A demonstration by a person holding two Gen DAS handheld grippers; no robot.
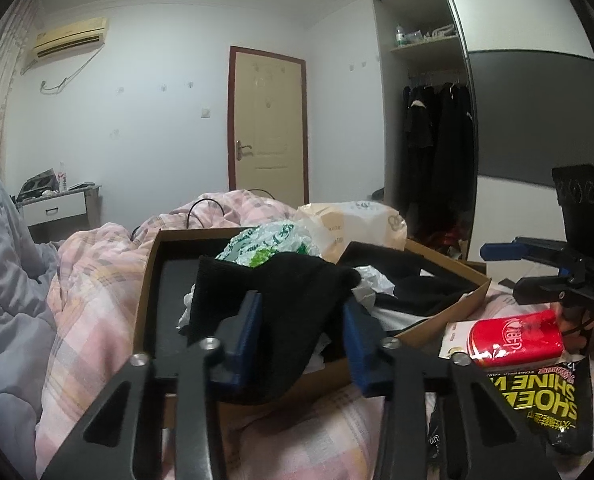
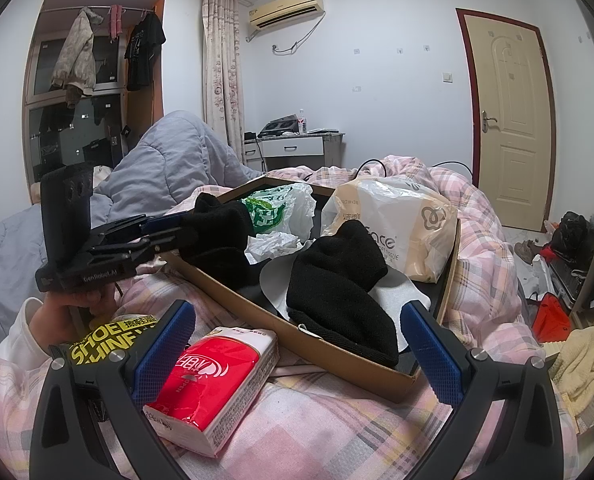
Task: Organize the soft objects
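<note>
**Left gripper clamping a black knit piece over the box**

Nearest the right wrist camera, the right gripper (image 2: pixel 297 354) is standing with its blue pads spread wide, gripping nothing; a red tissue pack (image 2: pixel 213 380) is lying on the pink plaid quilt (image 2: pixel 337 432) between them, against the left pad. A black-and-yellow shoe-shine packet (image 2: pixel 109 344) is lying just beside the pack, partly under the left hand (image 2: pixel 69 316).

In the left wrist view, the left gripper (image 1: pixel 303 324) is pinching a black knit piece (image 1: pixel 293 300), the fabric bunching between both blue pads and hanging over the near wall of the cardboard box (image 2: pixel 329 354).

Farther in, a second black knit item (image 2: pixel 337 292) is lying inside the box on a white sheet. Behind it, crumpled white paper (image 2: pixel 273 246), a green-printed plastic bag (image 2: pixel 277 208) and a beige tissue bag (image 2: pixel 397 224) are crowding the far end of the box.

Beyond, a grey duvet (image 2: pixel 169 168) is heaping up beside the quilt.
</note>
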